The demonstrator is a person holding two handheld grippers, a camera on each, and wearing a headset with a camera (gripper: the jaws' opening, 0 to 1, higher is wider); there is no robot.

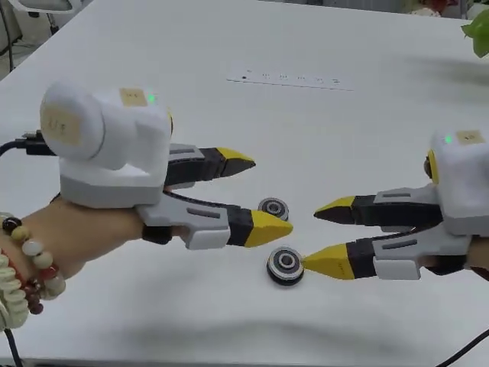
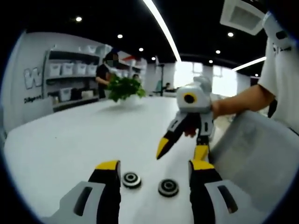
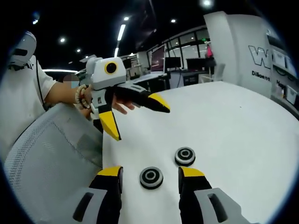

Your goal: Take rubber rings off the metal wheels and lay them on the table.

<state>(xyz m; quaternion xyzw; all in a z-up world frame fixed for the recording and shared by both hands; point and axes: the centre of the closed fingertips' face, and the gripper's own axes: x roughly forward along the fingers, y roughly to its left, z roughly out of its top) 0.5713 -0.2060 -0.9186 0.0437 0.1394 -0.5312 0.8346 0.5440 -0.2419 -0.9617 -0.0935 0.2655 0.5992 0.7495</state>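
White table (image 1: pixel 229 115) has two small metal wheels lying flat with black rings on, the near wheel (image 1: pixel 286 265) just beside a tip of the open, empty right claw (image 1: pixel 310 237) and the far wheel (image 1: pixel 273 207) by the open, empty left claw (image 1: pixel 271 194), so one bump could slide a wheel away

wheels (image 1: pixel 286 265) (image 1: pixel 273 207) black and silver (concentric bands) | table (image 1: pixel 229 46) white | plant (image 2: pixel 124 87) green
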